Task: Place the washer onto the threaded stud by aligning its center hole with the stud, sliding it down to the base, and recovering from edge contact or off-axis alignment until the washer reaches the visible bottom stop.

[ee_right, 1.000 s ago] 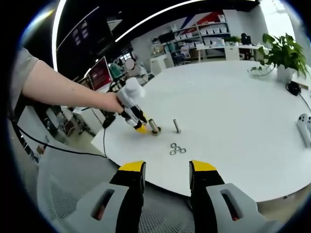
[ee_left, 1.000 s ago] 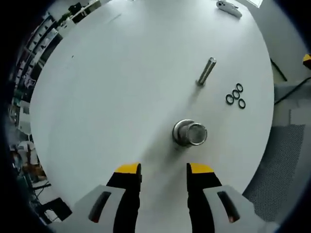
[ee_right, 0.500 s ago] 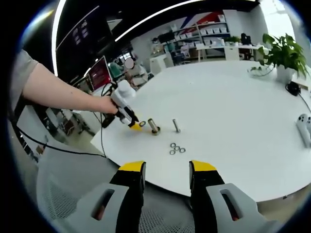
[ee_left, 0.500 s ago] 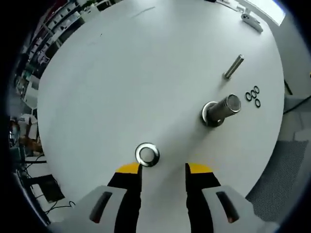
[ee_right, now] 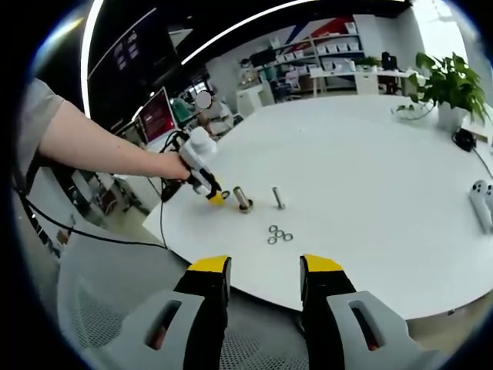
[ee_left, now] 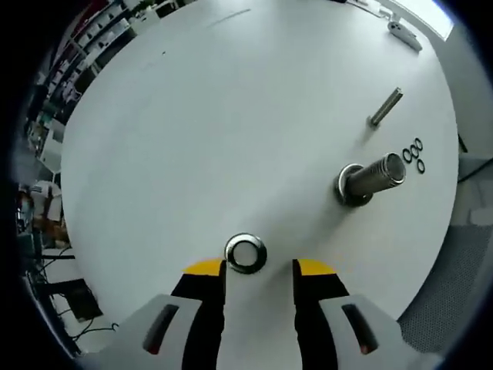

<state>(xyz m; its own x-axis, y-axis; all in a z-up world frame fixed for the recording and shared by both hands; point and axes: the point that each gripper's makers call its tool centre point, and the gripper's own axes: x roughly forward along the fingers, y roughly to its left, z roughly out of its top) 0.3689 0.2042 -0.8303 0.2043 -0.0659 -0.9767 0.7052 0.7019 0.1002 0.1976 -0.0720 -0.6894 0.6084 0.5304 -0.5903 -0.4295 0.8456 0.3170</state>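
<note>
Spread apart, the left gripper's (ee_left: 258,268) jaws stood either side of the washer (ee_left: 246,253) and did not yet touch it; the washer lay flat on the white round table (ee_left: 192,116), near the edge closest to the person, just ahead of the yellow tips. The right gripper (ee_right: 264,266) was likewise parted, holding nothing, and hung off the table beyond its near edge.

The large threaded stud (ee_left: 373,176) stood upright on its round base, well apart from the washer and further along the same edge. Beyond it stood a thinner stud (ee_left: 385,107), and beside the two lay a cluster of small dark rings (ee_left: 414,155). A white controller (ee_left: 404,35) rested near the far edge. In the right gripper view the person's forearm (ee_right: 108,150) reached in from the side to hold the left gripper over the washer.

Assessment: the task was at its opening stage. The washer had not been gripped, lifted or brought to the stud. Remaining, by my judgement: closing on the washer, carrying it across, aligning the hole and seating it at the base.
</note>
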